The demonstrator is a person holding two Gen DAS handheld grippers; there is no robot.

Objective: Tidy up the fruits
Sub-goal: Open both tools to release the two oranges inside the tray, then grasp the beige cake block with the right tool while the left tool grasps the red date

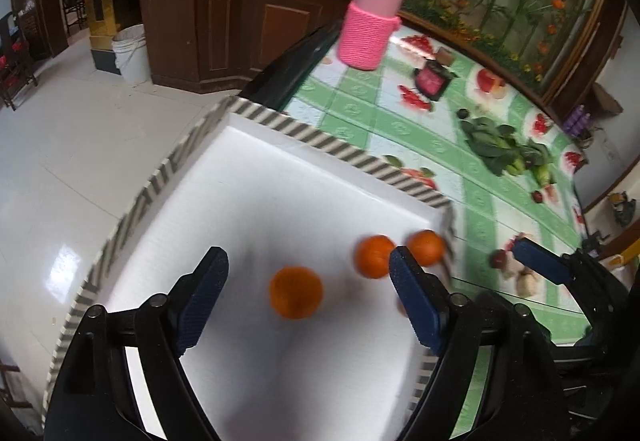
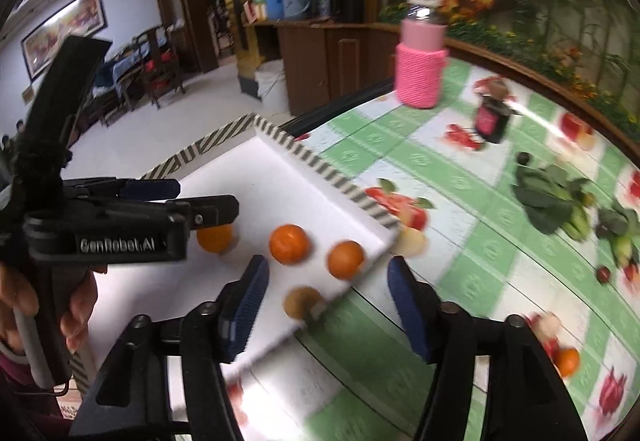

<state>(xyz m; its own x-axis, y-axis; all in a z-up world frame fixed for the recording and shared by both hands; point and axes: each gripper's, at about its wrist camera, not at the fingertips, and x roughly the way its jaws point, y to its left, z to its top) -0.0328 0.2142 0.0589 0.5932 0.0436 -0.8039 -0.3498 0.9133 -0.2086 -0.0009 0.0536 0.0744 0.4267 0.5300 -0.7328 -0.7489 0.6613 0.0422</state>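
Green checked cloth (image 2: 472, 241) covers the table, and a white tray (image 1: 280, 177) with striped rim lies on it. Left gripper (image 1: 308, 293) hangs over the tray with jaws wide apart and nothing pressed between them; one orange (image 1: 296, 292) lies on the tray between its fingers, two more oranges (image 1: 374, 256) just beyond the right finger. Right gripper (image 2: 326, 305) is also open and empty, above the tray corner; a brownish fruit (image 2: 301, 302), perhaps a kiwi, lies between its fingers. Pink bottle (image 2: 420, 75) stands far ahead.
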